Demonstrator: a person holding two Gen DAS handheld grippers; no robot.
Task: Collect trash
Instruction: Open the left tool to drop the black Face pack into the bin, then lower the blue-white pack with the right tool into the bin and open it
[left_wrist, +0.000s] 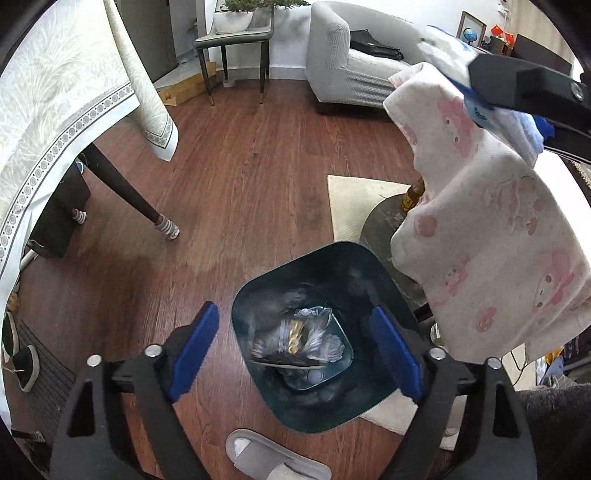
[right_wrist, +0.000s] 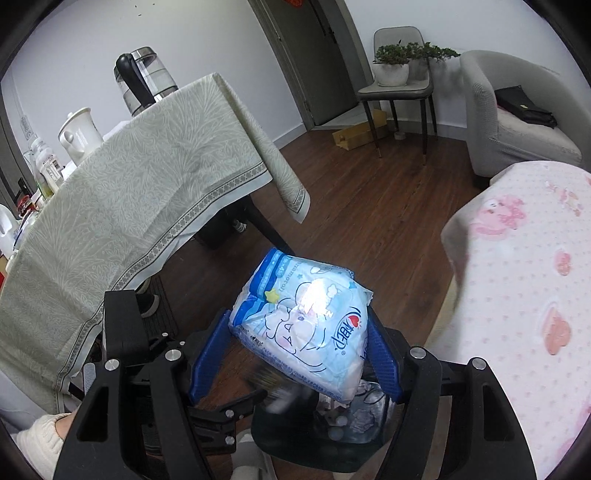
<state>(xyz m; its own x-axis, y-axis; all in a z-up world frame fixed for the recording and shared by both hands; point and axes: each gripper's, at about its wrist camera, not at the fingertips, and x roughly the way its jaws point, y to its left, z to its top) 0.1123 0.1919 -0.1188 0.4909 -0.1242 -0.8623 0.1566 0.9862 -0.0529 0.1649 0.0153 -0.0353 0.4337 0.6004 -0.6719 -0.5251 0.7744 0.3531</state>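
A dark green trash bin (left_wrist: 384, 391) stands on the wood floor, with crumpled wrappers and paper (left_wrist: 303, 341) inside. My left gripper (left_wrist: 295, 354) is open and empty, held above the bin's mouth. My right gripper (right_wrist: 295, 354) is shut on a blue and white tissue pack (right_wrist: 306, 317), held above the bin (right_wrist: 295, 439). In the left wrist view the right gripper and the pack (left_wrist: 450, 48) show at the upper right.
A pink patterned cloth (left_wrist: 498, 229) hangs at the right, close to both grippers. A table with a pale tablecloth (right_wrist: 122, 206) stands at the left, carrying a kettle (right_wrist: 144, 77). A grey slipper (left_wrist: 266, 458) lies by the bin. A chair (right_wrist: 402, 88) and sofa (left_wrist: 343, 59) stand farther back.
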